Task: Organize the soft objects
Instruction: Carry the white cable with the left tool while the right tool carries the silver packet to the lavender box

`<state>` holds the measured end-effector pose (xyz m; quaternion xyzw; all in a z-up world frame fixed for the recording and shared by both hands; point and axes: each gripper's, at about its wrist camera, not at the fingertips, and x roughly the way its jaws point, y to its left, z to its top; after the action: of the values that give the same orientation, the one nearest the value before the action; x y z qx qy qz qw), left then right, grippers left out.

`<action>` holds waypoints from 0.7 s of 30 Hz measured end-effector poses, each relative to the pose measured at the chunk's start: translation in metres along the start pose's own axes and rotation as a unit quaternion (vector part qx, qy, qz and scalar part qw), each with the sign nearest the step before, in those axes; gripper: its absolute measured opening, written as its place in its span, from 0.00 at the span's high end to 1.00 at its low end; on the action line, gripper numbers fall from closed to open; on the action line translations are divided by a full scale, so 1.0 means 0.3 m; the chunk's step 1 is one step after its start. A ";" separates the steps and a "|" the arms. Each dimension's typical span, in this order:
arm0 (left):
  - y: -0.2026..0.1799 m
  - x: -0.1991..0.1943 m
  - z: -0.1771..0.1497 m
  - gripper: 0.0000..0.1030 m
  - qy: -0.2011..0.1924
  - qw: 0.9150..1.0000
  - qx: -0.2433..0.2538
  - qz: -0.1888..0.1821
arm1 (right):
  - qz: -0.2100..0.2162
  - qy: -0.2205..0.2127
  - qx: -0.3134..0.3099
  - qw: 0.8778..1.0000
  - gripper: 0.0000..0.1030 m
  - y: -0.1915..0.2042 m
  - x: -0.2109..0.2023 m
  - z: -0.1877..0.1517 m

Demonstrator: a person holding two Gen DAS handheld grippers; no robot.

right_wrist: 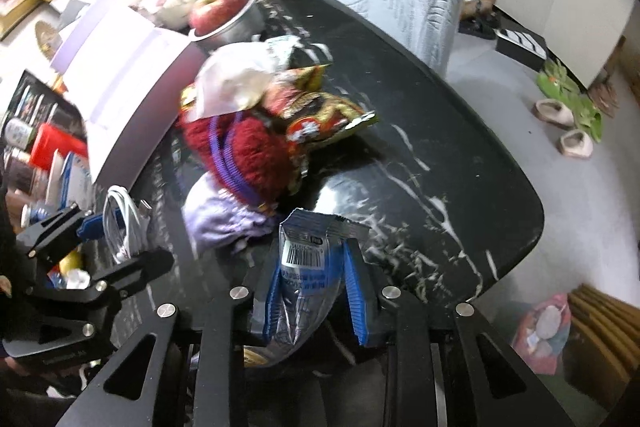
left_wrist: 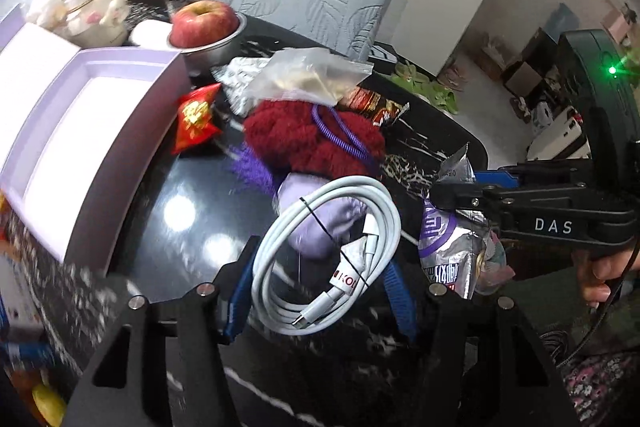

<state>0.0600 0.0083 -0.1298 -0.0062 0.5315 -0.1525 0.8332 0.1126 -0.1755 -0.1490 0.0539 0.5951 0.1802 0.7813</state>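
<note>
Left wrist view: the left gripper point(left_wrist: 320, 291) holds a coiled white cable point(left_wrist: 326, 255) between its blue pads, above the black marble table point(left_wrist: 180, 187). Behind it lie a purple cloth point(left_wrist: 324, 223), a fuzzy red cloth point(left_wrist: 304, 139) and a clear plastic bag point(left_wrist: 308, 77). An open purple box point(left_wrist: 80, 123) sits to the left.

Right wrist view: the right gripper point(right_wrist: 310, 291) is squeezed tight on a silver snack packet point(right_wrist: 306, 267), lifted off the table. The left gripper and its cable show at the left edge.

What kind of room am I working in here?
Probably a lived-in home: a black marble-look table crowded with snacks, an apple in a bowl, slippers on the floor beside it.
</note>
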 end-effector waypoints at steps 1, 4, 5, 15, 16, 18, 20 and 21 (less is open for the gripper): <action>0.002 -0.017 -0.015 0.44 -0.003 1.000 -0.007 0.003 | 0.003 0.000 -0.005 1.000 0.73 0.006 -0.005 -0.006; 0.015 -0.068 -0.053 0.44 -0.011 0.999 -0.033 0.019 | 0.012 0.001 -0.022 1.000 0.73 0.036 -0.022 -0.023; 0.017 -0.084 -0.068 0.44 -0.014 0.999 -0.040 0.024 | 0.017 0.001 -0.028 0.999 0.73 0.048 -0.031 -0.029; 0.093 -0.315 -0.160 0.44 -0.067 0.985 -0.136 0.085 | 0.079 -0.009 -0.116 0.990 0.74 0.231 -0.110 -0.048; 0.100 -0.341 -0.161 0.44 -0.074 0.982 -0.142 0.095 | 0.086 -0.012 -0.125 0.988 0.74 0.253 -0.124 -0.044; 0.110 -0.389 -0.160 0.44 -0.089 0.978 -0.153 0.111 | 0.098 -0.020 -0.143 0.985 0.74 0.293 -0.150 -0.035; 0.120 -0.437 -0.154 0.44 -0.105 0.973 -0.164 0.125 | 0.112 -0.026 -0.163 0.980 0.74 0.337 -0.176 -0.019; 0.128 -0.465 -0.144 0.44 -0.115 0.970 -0.170 0.132 | 0.119 -0.031 -0.175 0.977 0.74 0.364 -0.191 -0.006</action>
<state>-0.0229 0.0879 -0.0319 -0.0947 0.4464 0.0533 0.8882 0.0741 -0.0941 -0.0648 -0.0072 0.5193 0.3714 0.7696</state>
